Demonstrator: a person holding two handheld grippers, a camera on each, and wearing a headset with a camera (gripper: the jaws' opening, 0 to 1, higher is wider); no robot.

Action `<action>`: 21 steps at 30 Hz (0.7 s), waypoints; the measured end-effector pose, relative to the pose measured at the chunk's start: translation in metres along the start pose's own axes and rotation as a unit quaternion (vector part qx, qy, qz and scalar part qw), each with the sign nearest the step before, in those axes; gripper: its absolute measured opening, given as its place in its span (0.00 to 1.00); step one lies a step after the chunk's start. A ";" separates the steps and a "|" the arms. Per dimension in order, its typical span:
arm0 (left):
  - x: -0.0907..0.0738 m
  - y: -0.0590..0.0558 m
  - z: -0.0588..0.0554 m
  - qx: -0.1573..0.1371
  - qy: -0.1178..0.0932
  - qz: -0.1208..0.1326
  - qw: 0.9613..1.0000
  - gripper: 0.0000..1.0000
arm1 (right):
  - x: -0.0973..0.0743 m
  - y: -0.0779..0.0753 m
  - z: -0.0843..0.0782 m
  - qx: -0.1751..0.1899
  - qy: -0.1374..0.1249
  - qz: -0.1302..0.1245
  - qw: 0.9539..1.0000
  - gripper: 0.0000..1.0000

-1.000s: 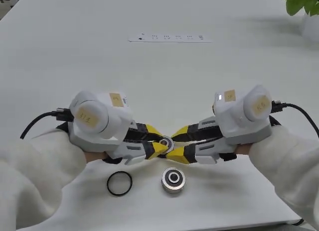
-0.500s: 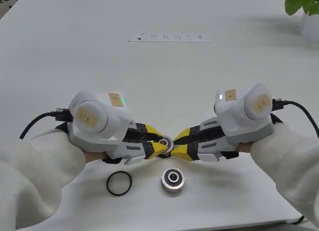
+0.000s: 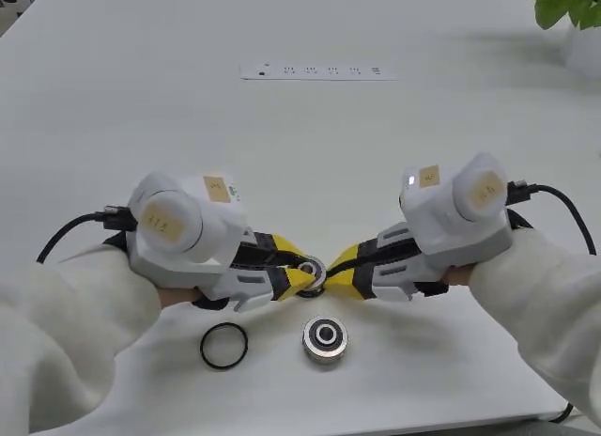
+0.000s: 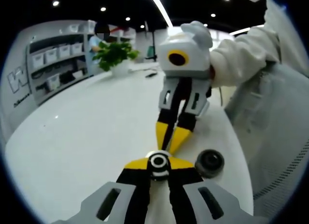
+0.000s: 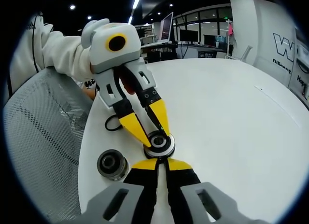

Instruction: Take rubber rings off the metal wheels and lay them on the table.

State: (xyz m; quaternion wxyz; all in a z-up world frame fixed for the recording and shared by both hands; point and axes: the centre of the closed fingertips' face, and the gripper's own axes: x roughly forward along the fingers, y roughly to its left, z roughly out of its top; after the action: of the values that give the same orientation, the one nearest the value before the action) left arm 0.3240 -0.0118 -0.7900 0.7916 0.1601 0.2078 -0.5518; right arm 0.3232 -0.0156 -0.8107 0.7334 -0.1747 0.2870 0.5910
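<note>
- Left tool [image 3: 297, 278]: jaws closed on a metal wheel [image 3: 311, 269], which is held just above the table [image 3: 300, 154], toward its near edge.
- Right tool [image 3: 340, 267]: meets the left tool tip to tip. Its jaws are pressed almost together at the wheel's rim and seem to be nipping the dark rubber ring [image 5: 171, 145] seated there. In the right gripper view, no gap shows between this ring and the wheel.
- Loose rubber ring [image 3: 224, 346]: lies flat by the table's near edge, already off its wheel.
- Bare wheel [image 3: 326, 338]: lies flat by the near edge, just beside the loose rubber ring on the side towards the right edge, and apart from it. It carries no ring.
- Power strip [image 3: 317, 72]: lies towards the far edge, well apart from the work.
- Progress (judged): one wheel is stripped and its ring laid down. The second wheel is in hand with its ring still on, so that ring remains to be peeled off and laid on the table.
</note>
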 end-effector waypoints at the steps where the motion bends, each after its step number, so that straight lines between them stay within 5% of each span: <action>1: 0.000 0.000 0.000 0.000 0.000 0.000 1.000 0.14 | 0.000 0.000 0.000 0.004 0.001 0.000 1.000 0.02; 21: 0.000 0.002 -0.002 0.020 0.002 0.003 1.000 0.13 | -0.003 -0.005 0.001 0.042 0.013 -0.020 0.999 0.00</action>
State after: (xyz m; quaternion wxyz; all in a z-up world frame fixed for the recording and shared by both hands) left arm 0.3259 -0.0100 -0.7911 0.7896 0.1781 0.1978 -0.5530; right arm 0.3284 -0.0183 -0.8086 0.7480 -0.1572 0.3170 0.5615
